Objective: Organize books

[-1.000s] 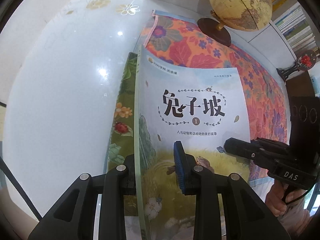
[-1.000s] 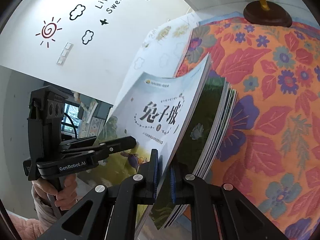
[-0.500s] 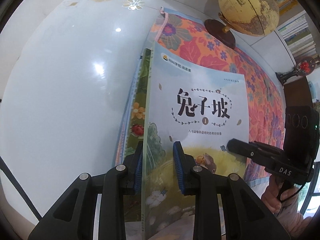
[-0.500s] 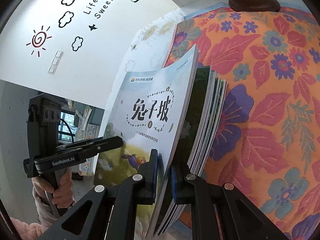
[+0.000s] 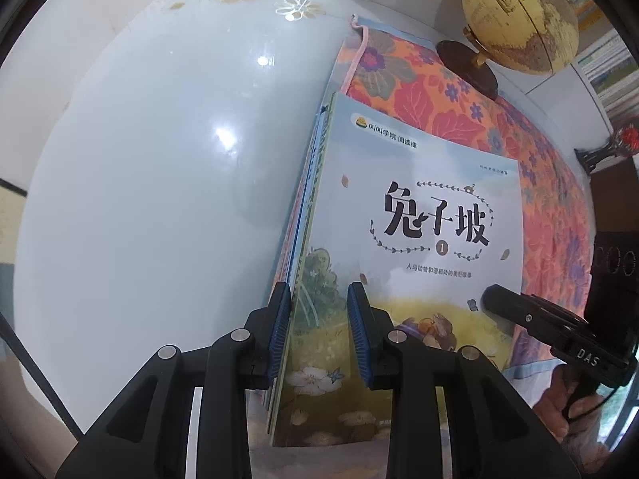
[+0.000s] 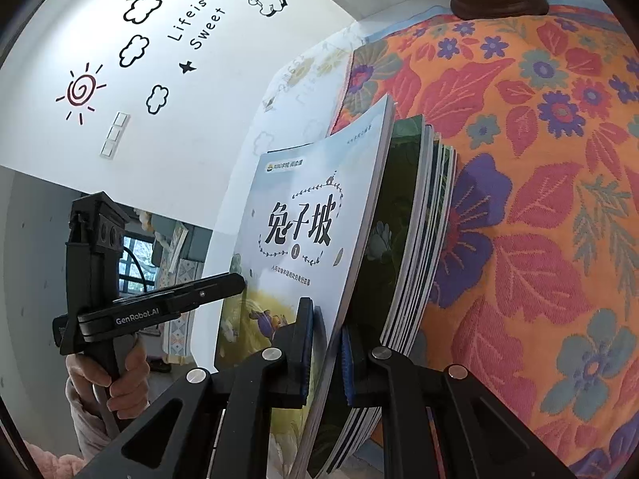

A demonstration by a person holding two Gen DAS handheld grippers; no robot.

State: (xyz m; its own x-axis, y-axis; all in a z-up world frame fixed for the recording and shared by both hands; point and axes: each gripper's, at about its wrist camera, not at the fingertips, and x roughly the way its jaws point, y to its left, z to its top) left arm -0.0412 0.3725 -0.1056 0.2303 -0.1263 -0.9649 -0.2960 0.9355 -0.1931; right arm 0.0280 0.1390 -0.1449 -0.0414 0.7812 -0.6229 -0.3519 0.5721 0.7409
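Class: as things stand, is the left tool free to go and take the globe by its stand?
Probably not: the left tool is shut on the stack of books; the globe stands beyond them.

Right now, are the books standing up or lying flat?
Standing up. The books rest on their bottom edges on the flowery cloth, front cover showing.

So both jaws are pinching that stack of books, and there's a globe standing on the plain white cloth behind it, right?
Not quite: the globe stands on an orange flowered cloth, as the right wrist view shows. Both jaws do pinch the books.
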